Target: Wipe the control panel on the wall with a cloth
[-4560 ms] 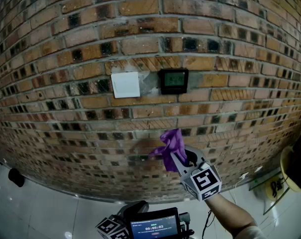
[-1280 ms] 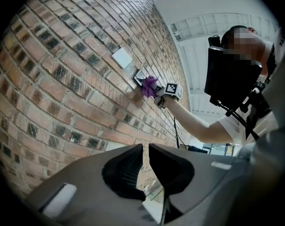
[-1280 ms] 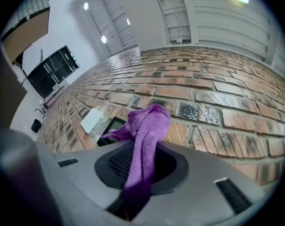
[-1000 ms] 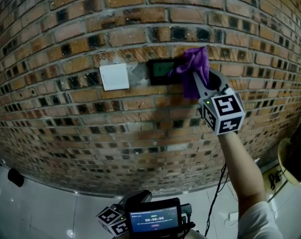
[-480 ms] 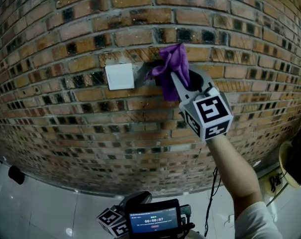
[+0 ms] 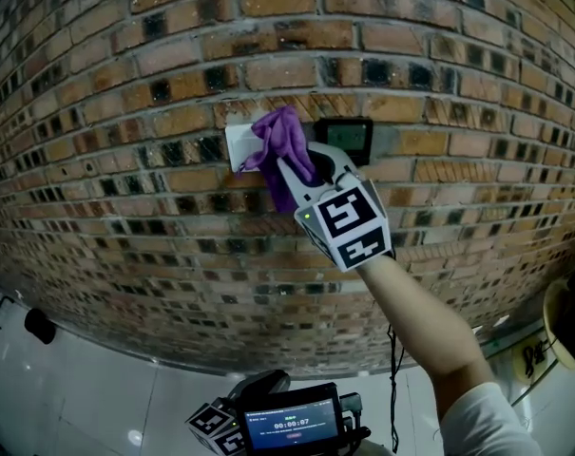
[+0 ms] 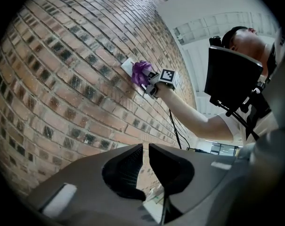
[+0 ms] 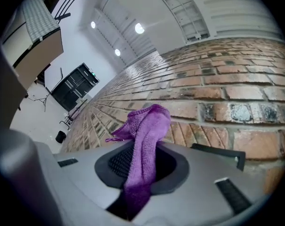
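The purple cloth (image 6: 279, 139), bunched and pinched in the right claw (image 6: 301, 174), lies against the brick wall (image 6: 173, 255) just left of the panel (image 6: 349, 139), 1 small black box with a greenish screen.

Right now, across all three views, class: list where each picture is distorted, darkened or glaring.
Head view: fisheye bows the brick wall courses into arcs. Left gripper view: black vignette fills the corners. Right gripper view: ceiling lights flare white; the purple cloth looks sharp.
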